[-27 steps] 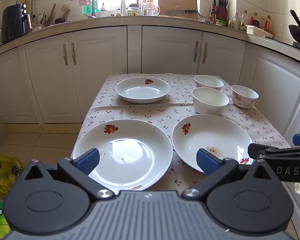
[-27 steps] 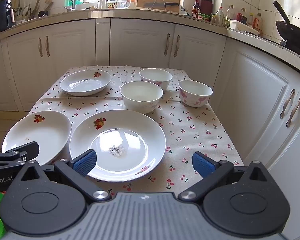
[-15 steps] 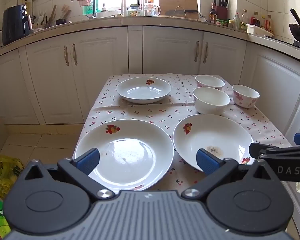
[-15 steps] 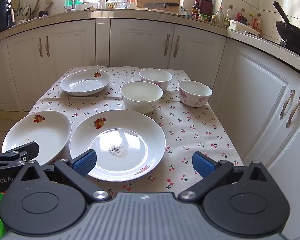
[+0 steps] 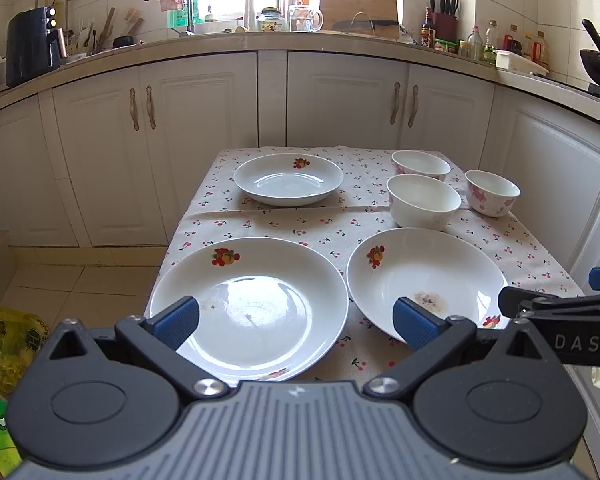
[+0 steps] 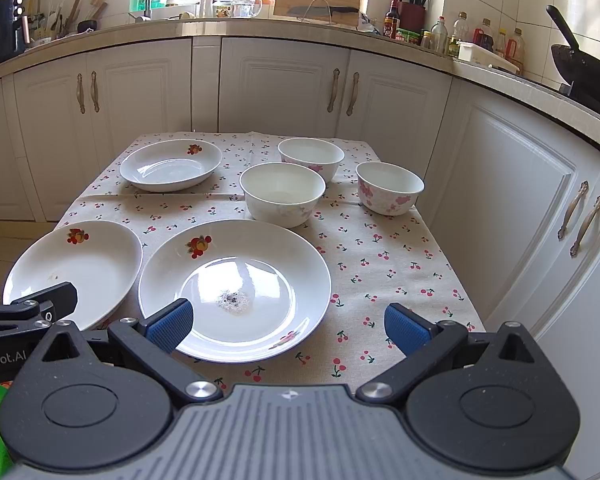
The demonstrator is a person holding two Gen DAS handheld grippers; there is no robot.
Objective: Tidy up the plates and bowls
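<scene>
Barely anything moves since the earlier frames. Both tools, left (image 5: 296, 320) and right (image 6: 286, 324), hang released over the worktop (image 6: 383, 264), holding nothing. Plates (image 5: 248, 304) sit near, bowls (image 6: 282, 192) behind. Best bet: pinch a plate rim, stack similar ones.

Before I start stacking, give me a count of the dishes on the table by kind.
Plates: 3, two large near ones and a smaller far one
Bowls: 3, a plain white one and two with pink flowers
Total: 6
</scene>
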